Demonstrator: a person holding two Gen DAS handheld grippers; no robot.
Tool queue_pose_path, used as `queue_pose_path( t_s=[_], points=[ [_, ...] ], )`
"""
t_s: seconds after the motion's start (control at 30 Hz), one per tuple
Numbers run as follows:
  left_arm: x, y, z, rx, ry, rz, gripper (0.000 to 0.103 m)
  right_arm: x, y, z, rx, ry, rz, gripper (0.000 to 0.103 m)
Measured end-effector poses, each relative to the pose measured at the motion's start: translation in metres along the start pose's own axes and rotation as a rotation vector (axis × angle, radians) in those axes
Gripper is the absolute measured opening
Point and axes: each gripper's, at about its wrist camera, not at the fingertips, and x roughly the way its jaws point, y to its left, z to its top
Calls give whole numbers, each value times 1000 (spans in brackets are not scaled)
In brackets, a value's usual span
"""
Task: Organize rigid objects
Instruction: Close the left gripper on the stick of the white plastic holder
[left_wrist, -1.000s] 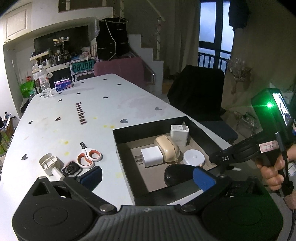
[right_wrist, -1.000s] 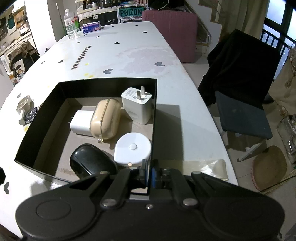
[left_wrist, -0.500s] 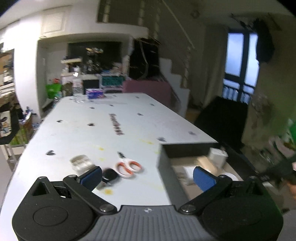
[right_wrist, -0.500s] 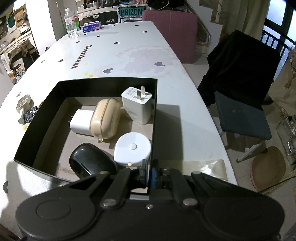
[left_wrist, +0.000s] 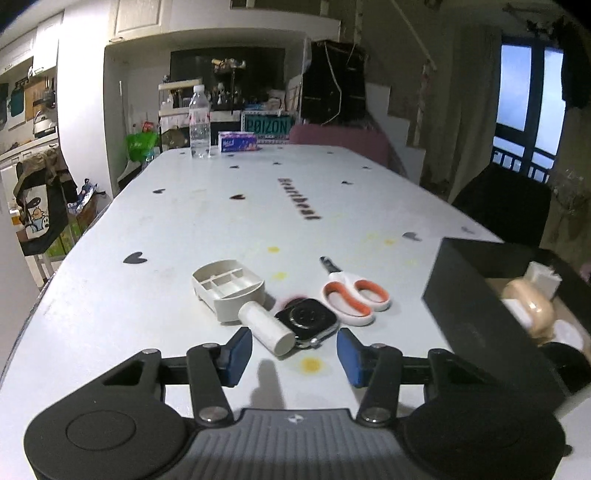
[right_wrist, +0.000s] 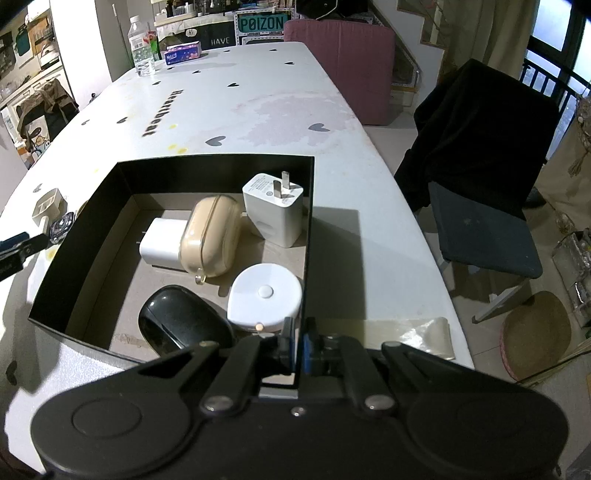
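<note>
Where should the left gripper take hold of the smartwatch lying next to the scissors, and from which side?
Grip the smartwatch across its two flat side edges, coming from the near side and slightly above. It lies flat, face up; the white handle touches its left edge, so that finger needs care. The left gripper is closing, with nothing gripped yet.

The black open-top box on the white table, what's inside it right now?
Inside the black open-top box: two white plug chargers, a beige rounded case, a white round puck and a black computer mouse. Anything beneath them is hidden.
</note>
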Motion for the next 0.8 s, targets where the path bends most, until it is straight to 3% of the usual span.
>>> queue_pose_path(
  t_s=[0.1, 0.23, 0.3, 0.37, 0.47, 0.8],
  points=[
    [12, 3, -1, -15, 5, 13, 52, 0, 0, 0, -2, 1, -2, 5],
    [22, 15, 4, -139, 16, -5, 52, 0, 1, 0, -5, 2, -6, 5],
    [27, 18, 6, -208, 16, 24, 44, 0, 1, 0, -5, 2, -7, 5],
    [29, 21, 7, -258, 16, 45, 30, 0, 1, 0, -6, 2, -7, 5],
    [26, 20, 8, -244, 18, 66, 21, 0, 1, 0, -8, 2, -9, 5],
    [-13, 28, 0, -166, 160, 98, 21, 0, 1, 0, -5, 2, -6, 5]
  ],
)
